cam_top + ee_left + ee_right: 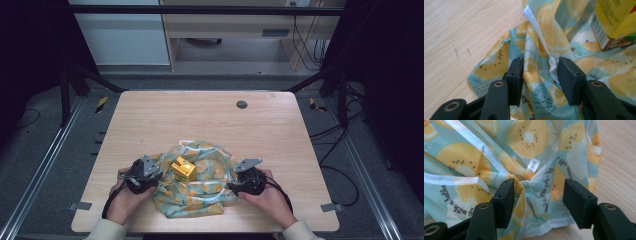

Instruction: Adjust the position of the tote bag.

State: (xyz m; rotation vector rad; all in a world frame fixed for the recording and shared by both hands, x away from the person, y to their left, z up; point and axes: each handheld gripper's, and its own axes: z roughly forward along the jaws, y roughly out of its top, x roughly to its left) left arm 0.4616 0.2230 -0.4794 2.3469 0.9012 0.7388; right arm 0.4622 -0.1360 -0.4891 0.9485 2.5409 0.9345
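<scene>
Wooden table (150, 115), grey floor (45, 145), pale cabinet (125, 35)

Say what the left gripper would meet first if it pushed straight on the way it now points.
The left gripper would most likely meet the raised fold of the fruit-print cloth, already lying between its open jaws. The yellow carton stands farther off to one side, though depth is hard to judge.
</scene>
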